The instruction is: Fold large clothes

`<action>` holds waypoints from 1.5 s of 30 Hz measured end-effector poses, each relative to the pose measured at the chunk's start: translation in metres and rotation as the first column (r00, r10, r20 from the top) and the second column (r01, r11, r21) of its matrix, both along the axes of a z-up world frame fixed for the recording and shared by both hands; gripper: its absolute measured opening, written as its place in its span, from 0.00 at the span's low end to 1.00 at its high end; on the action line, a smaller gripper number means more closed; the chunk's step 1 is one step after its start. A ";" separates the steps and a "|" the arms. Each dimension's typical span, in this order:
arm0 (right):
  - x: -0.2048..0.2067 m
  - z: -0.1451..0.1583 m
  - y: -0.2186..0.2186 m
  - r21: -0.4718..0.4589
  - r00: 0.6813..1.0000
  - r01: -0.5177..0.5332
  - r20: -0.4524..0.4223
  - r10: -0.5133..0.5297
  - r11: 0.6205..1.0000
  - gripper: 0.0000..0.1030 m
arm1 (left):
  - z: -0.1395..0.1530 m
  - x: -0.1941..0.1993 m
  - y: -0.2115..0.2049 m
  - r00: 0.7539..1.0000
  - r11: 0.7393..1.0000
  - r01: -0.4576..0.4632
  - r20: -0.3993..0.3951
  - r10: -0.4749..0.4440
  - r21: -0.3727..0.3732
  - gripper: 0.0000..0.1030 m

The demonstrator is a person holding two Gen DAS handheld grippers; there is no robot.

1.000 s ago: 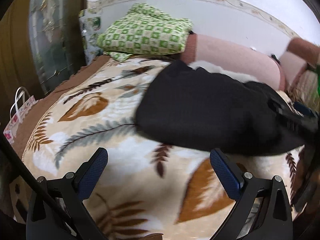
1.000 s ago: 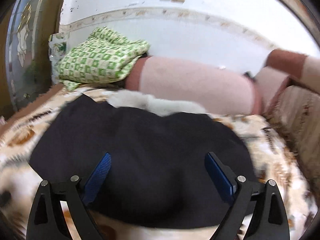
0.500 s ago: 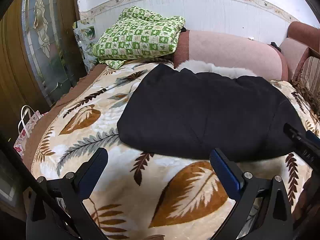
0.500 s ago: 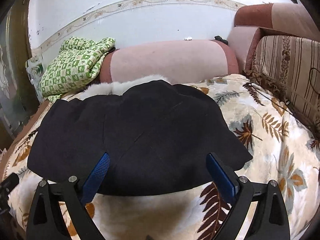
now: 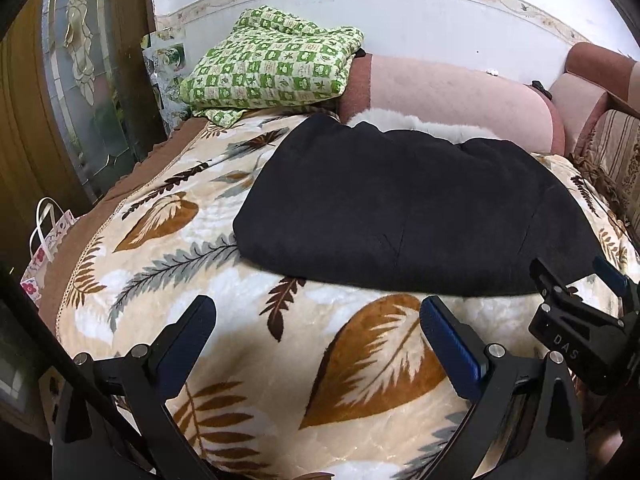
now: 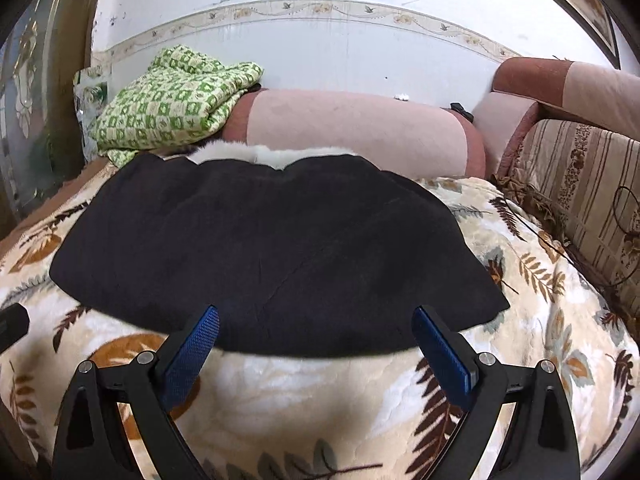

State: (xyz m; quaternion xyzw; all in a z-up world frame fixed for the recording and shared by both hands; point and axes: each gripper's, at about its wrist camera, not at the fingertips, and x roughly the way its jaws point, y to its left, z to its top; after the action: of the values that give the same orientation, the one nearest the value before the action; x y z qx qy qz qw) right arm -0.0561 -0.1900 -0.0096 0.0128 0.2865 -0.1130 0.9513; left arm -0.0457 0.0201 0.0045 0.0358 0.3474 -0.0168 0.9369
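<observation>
A large black garment (image 5: 400, 208) lies folded flat on a leaf-patterned blanket (image 5: 248, 344), with white fur trim (image 5: 408, 122) showing at its far edge. It also shows in the right wrist view (image 6: 272, 248). My left gripper (image 5: 316, 320) is open and empty, hovering over the blanket just short of the garment's near edge. My right gripper (image 6: 316, 328) is open and empty at the garment's near edge. The right gripper's body (image 5: 580, 320) shows at the right in the left wrist view.
A green checked quilt (image 5: 268, 68) lies at the back left on a pink bolster (image 5: 452, 100). A striped sofa back (image 6: 580, 184) stands at the right. A glass door (image 5: 84, 80) and a floral bag (image 5: 44, 248) are at the left.
Both grippers have pulled back from the garment toward the blanket's near side. The garment lies flat and still now. Both stay open.
</observation>
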 end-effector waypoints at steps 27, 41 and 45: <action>0.006 -0.018 0.006 -0.116 0.994 0.070 -0.071 -0.078 0.991 0.96 | -0.026 0.010 -0.002 0.997 1.000 0.011 -0.078 -0.009 0.017 0.99; 0.009 -0.022 0.004 -0.126 0.991 0.076 -0.099 -0.089 0.989 0.96 | -0.029 0.010 -0.007 0.997 0.999 0.017 -0.081 -0.014 0.041 0.99; 0.008 -0.022 0.004 -0.120 0.991 0.076 -0.098 -0.088 0.990 0.96 | -0.032 0.011 -0.006 0.995 0.999 0.024 -0.095 -0.019 0.048 0.99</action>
State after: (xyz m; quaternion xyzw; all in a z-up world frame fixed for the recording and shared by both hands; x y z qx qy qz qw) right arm -0.0478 -0.1856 -0.0312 -0.0367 0.3275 -0.1691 0.9289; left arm -0.0348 0.0144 -0.0272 0.0619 0.3910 -0.0201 0.9181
